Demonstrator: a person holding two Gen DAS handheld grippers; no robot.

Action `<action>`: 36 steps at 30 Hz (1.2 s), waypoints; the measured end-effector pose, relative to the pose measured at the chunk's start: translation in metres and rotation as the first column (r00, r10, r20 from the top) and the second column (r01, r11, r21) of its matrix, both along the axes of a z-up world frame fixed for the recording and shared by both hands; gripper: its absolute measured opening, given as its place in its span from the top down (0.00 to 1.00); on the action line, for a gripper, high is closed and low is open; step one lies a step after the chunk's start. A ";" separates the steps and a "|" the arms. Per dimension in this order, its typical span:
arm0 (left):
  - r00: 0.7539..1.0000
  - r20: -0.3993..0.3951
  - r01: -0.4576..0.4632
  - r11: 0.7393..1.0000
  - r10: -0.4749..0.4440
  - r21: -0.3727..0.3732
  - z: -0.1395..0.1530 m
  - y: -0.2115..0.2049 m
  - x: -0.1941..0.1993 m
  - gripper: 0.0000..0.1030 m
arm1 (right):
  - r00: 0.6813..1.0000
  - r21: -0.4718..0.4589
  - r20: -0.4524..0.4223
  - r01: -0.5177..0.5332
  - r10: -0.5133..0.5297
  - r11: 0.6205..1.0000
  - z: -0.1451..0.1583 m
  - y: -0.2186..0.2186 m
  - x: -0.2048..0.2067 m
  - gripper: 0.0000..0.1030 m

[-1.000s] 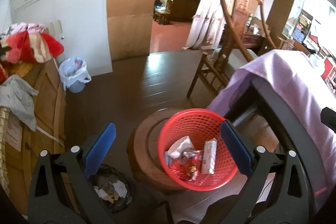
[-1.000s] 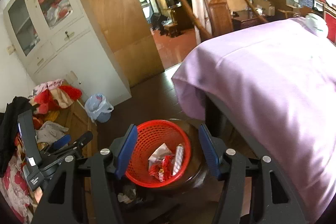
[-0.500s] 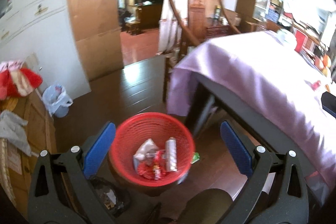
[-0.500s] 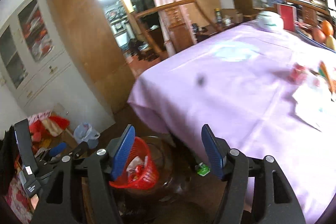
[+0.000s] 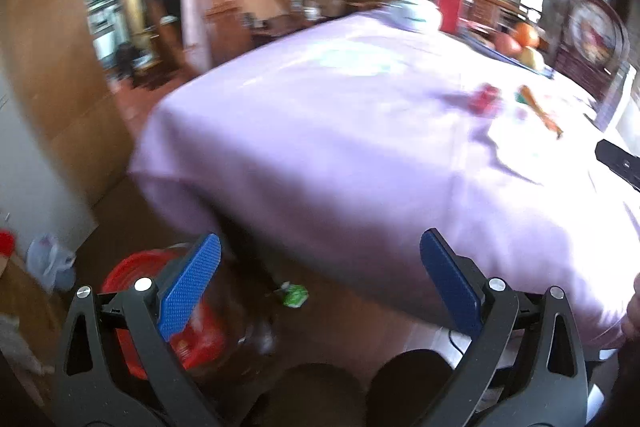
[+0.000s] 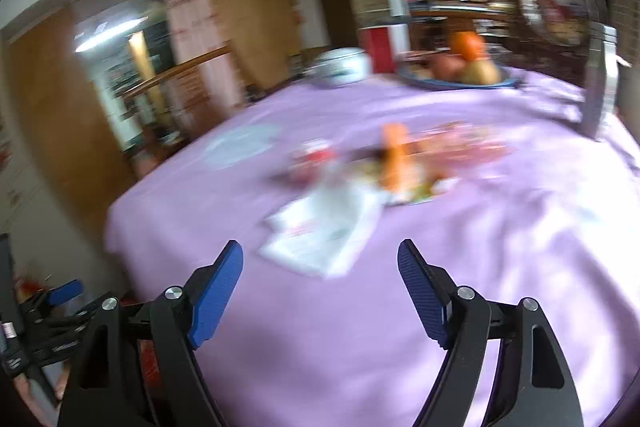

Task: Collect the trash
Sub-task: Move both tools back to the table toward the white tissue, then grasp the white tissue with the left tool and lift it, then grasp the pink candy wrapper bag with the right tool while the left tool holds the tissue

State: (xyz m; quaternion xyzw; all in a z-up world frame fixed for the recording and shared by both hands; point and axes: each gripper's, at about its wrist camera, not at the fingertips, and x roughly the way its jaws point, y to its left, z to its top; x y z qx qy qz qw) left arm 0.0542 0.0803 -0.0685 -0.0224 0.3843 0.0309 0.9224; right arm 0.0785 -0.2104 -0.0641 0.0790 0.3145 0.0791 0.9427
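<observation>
**Litter ahead of the right gripper**

The white paper wrapper (image 6: pixel 320 235) lies flat on the purple tablecloth (image 6: pixel 400 327), just beyond the right gripper (image 6: pixel 320 279), whose empty jaws are opening. Too blurred to judge its long axis. The orange wrapper (image 6: pixel 394 155) stands farther off. The left gripper (image 5: pixel 320 271) is spread, empty, near the red basket (image 5: pixel 120 275) on the floor.

Open purple tablecloth (image 6: pixel 360 307) lies ahead of my right gripper (image 6: pixel 320 267), nothing between its opening jaws; the white wrappers (image 6: pixel 320 227) (blurred) and fruit bowl (image 6: pixel 460 75) crowd the far side.
</observation>
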 end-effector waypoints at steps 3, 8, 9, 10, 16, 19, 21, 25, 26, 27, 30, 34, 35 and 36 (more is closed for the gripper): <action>0.995 -0.013 0.099 0.995 -0.099 0.000 0.004 -0.040 0.025 0.07 | 0.996 -0.002 0.000 0.094 -0.094 0.996 -0.005 -0.040 0.006 0.24; 0.967 -0.032 0.253 0.968 -0.252 0.001 0.009 -0.104 0.074 0.07 | 0.987 0.059 -0.019 0.158 -0.157 0.986 -0.016 -0.076 0.009 0.24; 0.963 -0.037 0.265 0.964 -0.265 -0.001 0.009 -0.113 0.082 0.07 | 0.987 0.071 -0.027 0.162 -0.160 0.984 -0.019 -0.081 0.011 0.24; 0.958 -0.048 0.283 0.959 -0.283 -0.010 0.008 -0.125 0.093 0.07 | 0.987 0.085 -0.030 0.159 -0.157 0.984 -0.020 -0.084 0.013 0.23; 0.931 -0.128 0.341 0.940 -0.341 -0.020 -0.009 -0.173 0.142 0.06 | 0.990 0.110 -0.024 0.139 -0.137 0.984 -0.022 -0.081 0.009 0.23; 0.922 -0.196 0.346 0.938 -0.333 0.036 -0.022 -0.190 0.161 0.07 | 0.989 0.102 -0.020 0.146 -0.144 0.984 -0.018 -0.075 0.006 0.23; 0.916 -0.240 0.336 0.941 -0.320 0.027 -0.028 -0.190 0.172 0.07 | 0.989 0.114 -0.019 0.147 -0.146 0.983 -0.017 -0.076 0.005 0.23; 0.918 -0.199 0.353 0.935 -0.344 0.014 -0.024 -0.181 0.173 0.45 | 0.989 0.139 -0.018 0.151 -0.150 0.979 -0.018 -0.079 0.003 0.23; 0.915 -0.185 0.367 0.930 -0.358 0.016 -0.022 -0.179 0.170 0.70 | 0.988 0.140 -0.019 0.154 -0.153 0.978 -0.018 -0.080 0.003 0.23; 0.918 -0.178 0.365 0.931 -0.355 0.025 -0.020 -0.174 0.167 0.80 | 0.988 0.140 -0.019 0.156 -0.154 0.978 -0.018 -0.079 0.003 0.23; 0.938 -0.122 0.329 0.944 -0.323 0.032 -0.011 -0.146 0.154 0.86 | 0.988 0.137 -0.016 0.155 -0.154 0.978 -0.017 -0.079 0.002 0.23; 0.960 -0.112 0.263 0.964 -0.258 0.027 -0.013 -0.111 0.147 0.86 | 0.989 0.129 -0.016 0.151 -0.150 0.980 -0.017 -0.076 0.002 0.23; 0.963 -0.121 0.246 0.969 -0.242 0.017 -0.017 -0.104 0.149 0.86 | 0.989 0.126 -0.018 0.150 -0.149 0.981 -0.017 -0.076 0.003 0.23; 0.964 -0.126 0.237 0.971 -0.234 0.010 -0.020 -0.099 0.148 0.86 | 0.988 0.123 -0.020 0.152 -0.150 0.981 -0.018 -0.075 0.003 0.23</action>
